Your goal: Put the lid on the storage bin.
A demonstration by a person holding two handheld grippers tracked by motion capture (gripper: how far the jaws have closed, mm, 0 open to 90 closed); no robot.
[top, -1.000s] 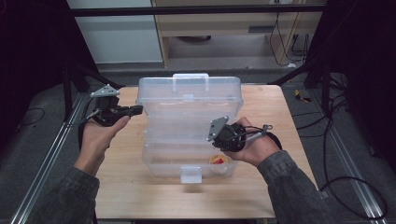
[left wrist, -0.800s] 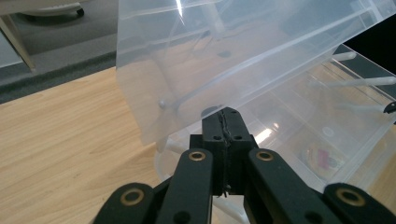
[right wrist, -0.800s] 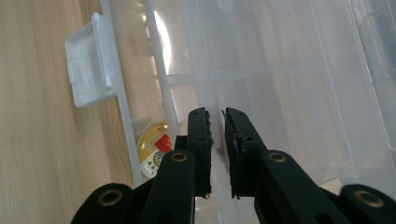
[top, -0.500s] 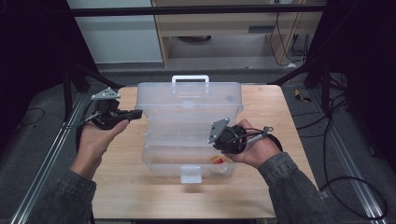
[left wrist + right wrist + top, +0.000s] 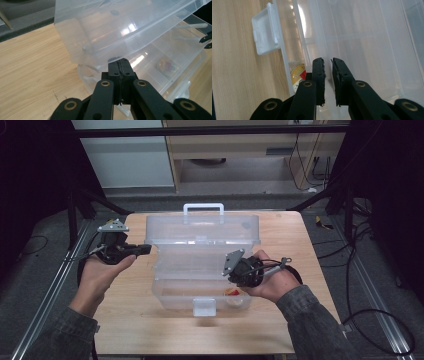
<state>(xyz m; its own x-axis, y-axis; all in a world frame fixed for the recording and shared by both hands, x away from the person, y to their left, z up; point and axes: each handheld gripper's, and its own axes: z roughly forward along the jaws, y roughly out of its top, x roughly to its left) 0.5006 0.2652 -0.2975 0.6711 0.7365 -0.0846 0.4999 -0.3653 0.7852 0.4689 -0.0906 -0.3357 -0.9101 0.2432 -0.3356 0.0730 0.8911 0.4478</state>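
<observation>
A clear plastic tackle-style box is sat open on the wooden counter, lid tipped up and back, right between the two tools. The left tool is held with its jaws pressed together on nothing, tips just beside the box's left end under the lid edge. The right tool is seen over the tray, jaws nearly together with only a thin gap, nothing clamped; a small round yellow-red item is spotted just beneath it.

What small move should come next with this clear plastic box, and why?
Probably nudge the left gripper up and away: its shut jaws sit under the clear plastic box's half-raised lid, while the right gripper is at the lower trays.
</observation>
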